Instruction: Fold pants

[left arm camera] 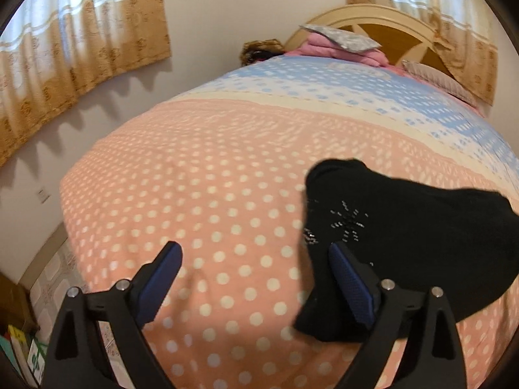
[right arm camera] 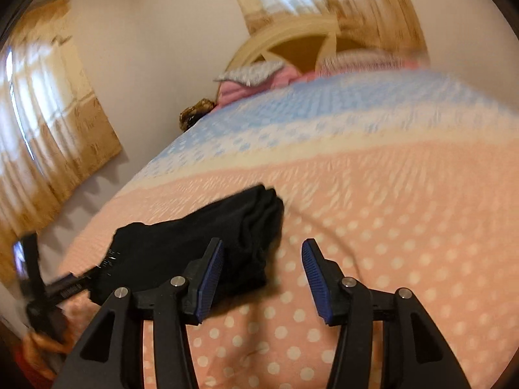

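Note:
The black pants (left arm camera: pixel 405 236) lie folded in a thick bundle on the pink polka-dot bedspread (left arm camera: pixel 194 178), with a small sparkly motif on top. My left gripper (left arm camera: pixel 255 248) stands wide open over bare bedspread; its right finger (left arm camera: pixel 350 278) is at the bundle's left edge, and nothing is between the pads. In the right wrist view the pants (right arm camera: pixel 201 236) lie left of centre. My right gripper (right arm camera: pixel 262 244) is open, its left finger (right arm camera: pixel 211 275) in front of the bundle's right end. A corner of cloth reaches into the gap, and the pads do not press on it.
The bedspread turns blue and white (left arm camera: pixel 324 77) toward the cream headboard (left arm camera: pixel 373 22), where pink bedding and a grey pillow (left arm camera: pixel 340 37) are piled. Curtains (left arm camera: pixel 81 48) hang on the left wall. Tiled floor and books (left arm camera: pixel 26 347) lie beyond the bed's left edge.

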{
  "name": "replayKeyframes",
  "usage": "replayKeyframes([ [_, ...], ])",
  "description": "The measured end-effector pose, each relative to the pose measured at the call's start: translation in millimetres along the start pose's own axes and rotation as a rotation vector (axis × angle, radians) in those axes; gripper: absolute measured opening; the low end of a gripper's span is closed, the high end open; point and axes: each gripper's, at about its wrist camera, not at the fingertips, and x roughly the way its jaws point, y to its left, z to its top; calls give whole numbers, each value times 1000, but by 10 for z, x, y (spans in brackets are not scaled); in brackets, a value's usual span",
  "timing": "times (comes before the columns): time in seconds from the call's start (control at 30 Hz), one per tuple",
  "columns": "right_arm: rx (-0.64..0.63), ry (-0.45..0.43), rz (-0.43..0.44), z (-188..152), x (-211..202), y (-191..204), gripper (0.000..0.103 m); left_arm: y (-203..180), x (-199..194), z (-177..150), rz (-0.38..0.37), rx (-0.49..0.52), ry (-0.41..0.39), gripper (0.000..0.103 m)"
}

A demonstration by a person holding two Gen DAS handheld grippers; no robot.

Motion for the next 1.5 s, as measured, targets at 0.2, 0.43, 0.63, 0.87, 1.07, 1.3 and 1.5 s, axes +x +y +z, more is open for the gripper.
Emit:
replayKeyframes([
  [0.2, -216, -31, 13, 21, -72, 503, 28, -48, -244, 100, 86, 19, -94, 94],
  [0.43, -157, 137, 8, -152, 349, 301, 28, -413, -371, -38, -120, 48, -147, 94],
  [0.63, -130, 160, 30, -230, 446, 184, 28, -710, 96, -342, -139, 121, 36, 95],
  [0.87, -57, 76, 79, -225, 155, 196, 29, -542, 88, -312, -161, 50, 76, 97],
  [1.07, -11, 50, 71, -327, -81, 417, 61, -559, -185, -450, -168, 82, 63, 97],
  [1.3, 21, 129, 10, -575, -131, 514, 70, -667, -417, -796, -130, 164, 37, 97],
  [1.5, -43, 113, -60, -616, -356, 575, 70, -647, -630, -787, -177, 161, 2, 97],
])
